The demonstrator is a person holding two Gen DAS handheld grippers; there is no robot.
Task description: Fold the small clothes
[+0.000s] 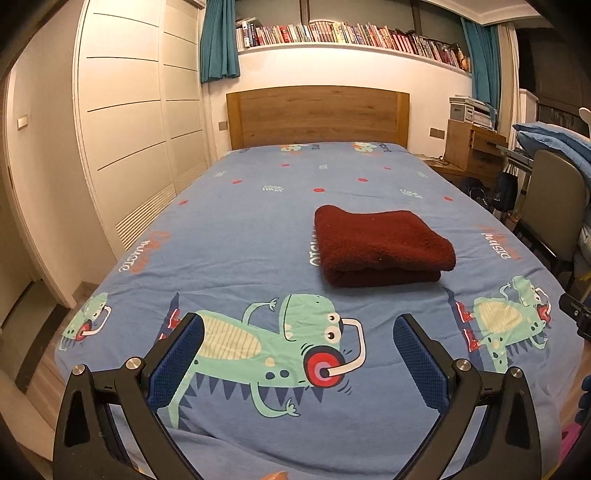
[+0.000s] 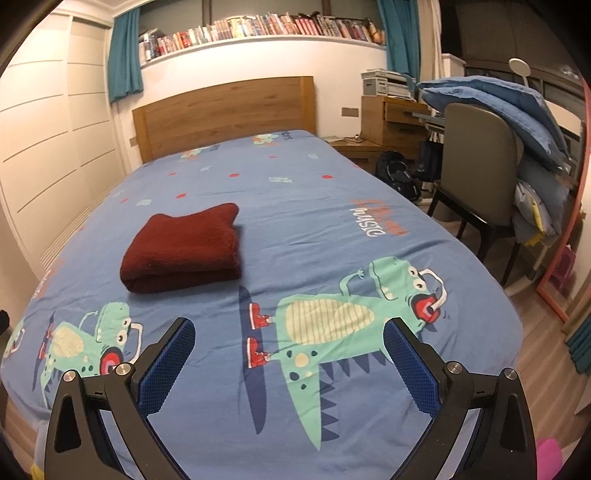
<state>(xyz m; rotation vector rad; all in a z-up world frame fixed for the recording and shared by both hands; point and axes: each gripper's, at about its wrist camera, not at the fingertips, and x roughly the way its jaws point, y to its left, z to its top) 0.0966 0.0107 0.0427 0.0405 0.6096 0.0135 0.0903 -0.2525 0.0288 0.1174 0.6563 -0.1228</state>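
A bedroom, with a bed (image 1: 258, 229) under a blue dinosaur sheet. Both sets of fingers stand spread wide and empty above its near end. Beyond them, well apart, lies the folded dark red cloth (image 1: 380, 247), ahead-right of the left gripper (image 1: 299, 347) and ahead-left of the right gripper (image 2: 290, 347), its long side crosswise.

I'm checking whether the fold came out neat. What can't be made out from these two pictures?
- Red garment: its kind, and its inner layers, hidden by the top fold in both views.
- Its far edge: hidden behind its own bulk in both views.
- Book titles: too small in both views.
- Bed's near edge: blocked by each claw's frame.
- Person: outside both views.
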